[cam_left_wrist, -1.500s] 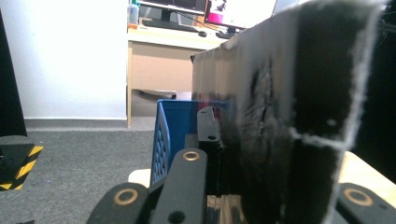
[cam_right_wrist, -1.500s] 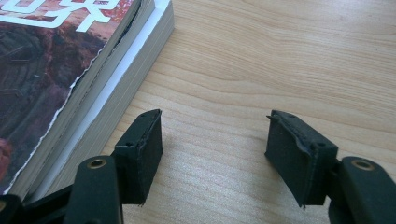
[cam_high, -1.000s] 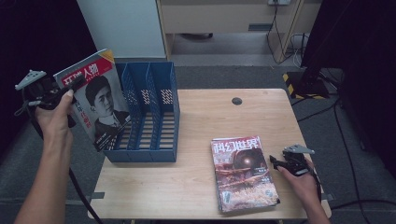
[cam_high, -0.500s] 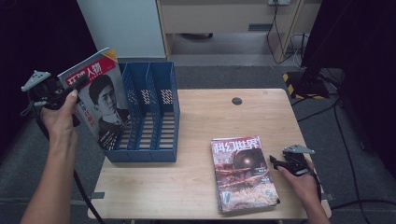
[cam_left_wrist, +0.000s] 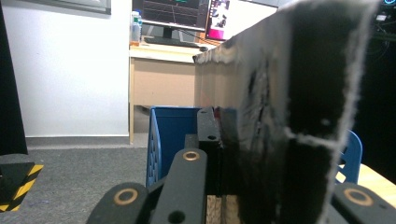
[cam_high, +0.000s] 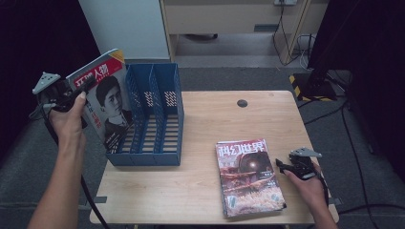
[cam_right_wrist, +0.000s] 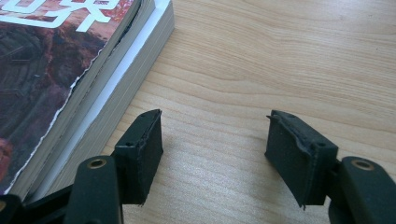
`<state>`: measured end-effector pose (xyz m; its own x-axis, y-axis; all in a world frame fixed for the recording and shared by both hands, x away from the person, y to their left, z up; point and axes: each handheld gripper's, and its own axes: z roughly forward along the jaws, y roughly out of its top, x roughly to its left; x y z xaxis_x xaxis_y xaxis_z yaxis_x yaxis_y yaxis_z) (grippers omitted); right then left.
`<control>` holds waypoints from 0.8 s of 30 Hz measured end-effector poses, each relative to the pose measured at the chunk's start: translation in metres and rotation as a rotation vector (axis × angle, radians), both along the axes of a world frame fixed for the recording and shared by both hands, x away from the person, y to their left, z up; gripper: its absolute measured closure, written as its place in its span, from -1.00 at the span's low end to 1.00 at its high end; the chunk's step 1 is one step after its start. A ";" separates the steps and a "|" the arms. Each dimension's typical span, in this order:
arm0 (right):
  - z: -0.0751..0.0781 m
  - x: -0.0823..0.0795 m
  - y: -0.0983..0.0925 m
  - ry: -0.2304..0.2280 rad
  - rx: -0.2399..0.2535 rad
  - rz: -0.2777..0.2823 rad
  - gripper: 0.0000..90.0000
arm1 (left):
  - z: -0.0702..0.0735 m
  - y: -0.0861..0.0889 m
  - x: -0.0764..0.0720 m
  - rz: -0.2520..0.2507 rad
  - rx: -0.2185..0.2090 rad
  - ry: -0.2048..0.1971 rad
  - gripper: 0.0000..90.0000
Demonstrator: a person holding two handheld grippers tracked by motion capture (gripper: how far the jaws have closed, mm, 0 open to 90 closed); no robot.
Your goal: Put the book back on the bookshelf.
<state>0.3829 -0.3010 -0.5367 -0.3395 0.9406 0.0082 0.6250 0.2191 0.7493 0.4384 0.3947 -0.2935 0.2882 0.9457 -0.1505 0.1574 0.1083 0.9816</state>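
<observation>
My left gripper [cam_high: 71, 95] is shut on a magazine with a portrait cover [cam_high: 107, 102], held upright in the air at the left end of the blue file rack [cam_high: 153, 119]. In the left gripper view the magazine's edge [cam_left_wrist: 289, 116] stands between the jaws of this gripper [cam_left_wrist: 224, 140], with the rack [cam_left_wrist: 168, 135] just beyond. My right gripper [cam_high: 282, 167] rests low over the table, open, just right of a stack of magazines [cam_high: 248, 176]. In the right gripper view its jaws [cam_right_wrist: 215, 140] stand apart over bare wood, beside the stack's edge [cam_right_wrist: 107, 88].
The wooden table [cam_high: 205, 124] has a black round grommet [cam_high: 242, 103] near its far edge. A white cabinet [cam_high: 124, 28] stands behind the rack. Cables and a yellow-black striped block [cam_high: 305, 86] lie on the floor at the right.
The left hand has carried the portrait magazine a little to the right, closer to the rack. The right hand and the stack have not moved.
</observation>
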 end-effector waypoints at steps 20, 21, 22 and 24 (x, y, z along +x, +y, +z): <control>0.000 0.000 0.000 -0.004 -0.002 0.001 -0.20 | -0.009 -0.005 0.004 -0.012 0.013 -0.044 0.91; 0.000 0.000 0.000 -0.003 -0.001 0.001 -0.20 | -0.010 -0.006 0.004 -0.015 0.012 -0.047 0.91; 0.000 0.000 0.000 -0.003 -0.001 0.001 -0.20 | -0.010 -0.006 0.004 -0.013 0.017 -0.050 0.91; 0.000 0.000 0.000 -0.004 -0.002 0.001 -0.20 | -0.011 -0.006 0.004 -0.010 0.029 -0.051 0.91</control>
